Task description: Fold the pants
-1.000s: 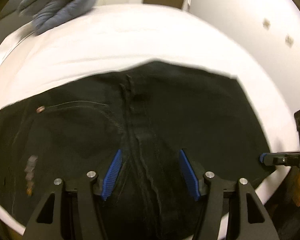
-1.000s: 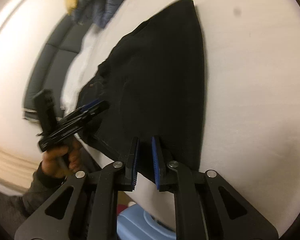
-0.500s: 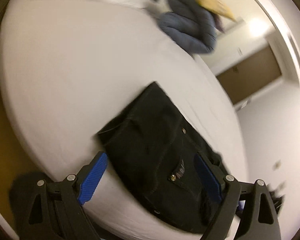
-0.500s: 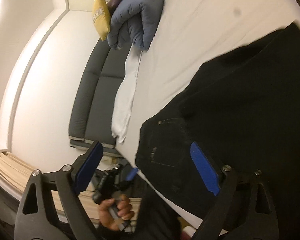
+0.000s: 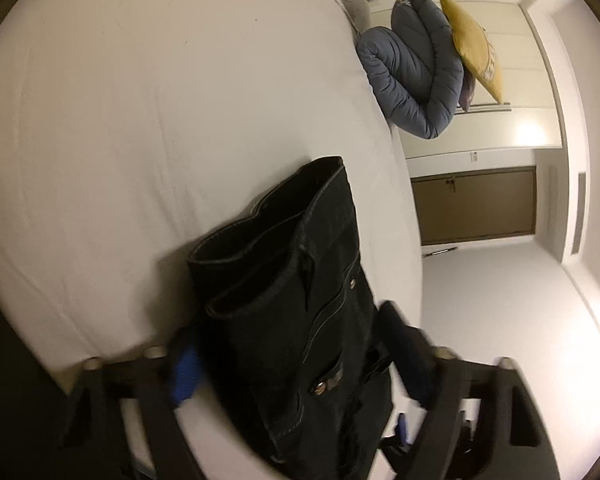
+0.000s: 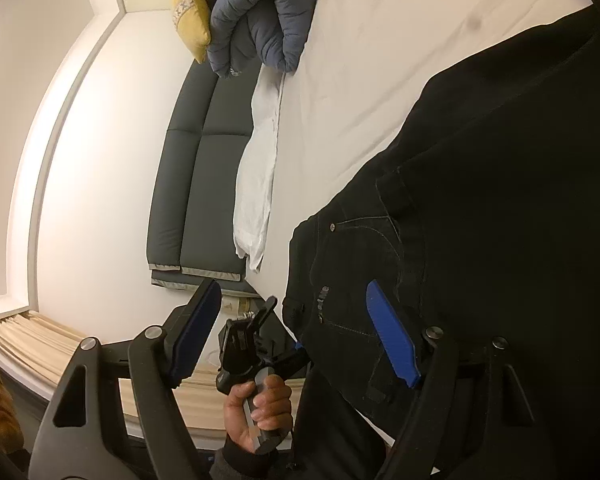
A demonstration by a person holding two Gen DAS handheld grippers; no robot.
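Waistband end of the pants (image 5: 292, 300) sits between my left claw's (image 5: 300, 364) jaws.
Jaws closing, grip unclear; pants run away across the bed (image 5: 160, 100); my right claw (image 6: 296, 332) hangs spread, empty.

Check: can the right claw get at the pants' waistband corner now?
Probably yes. The right claw is open, nothing lies between it and the pants, and the left claw sits at that same edge, so it's tight.
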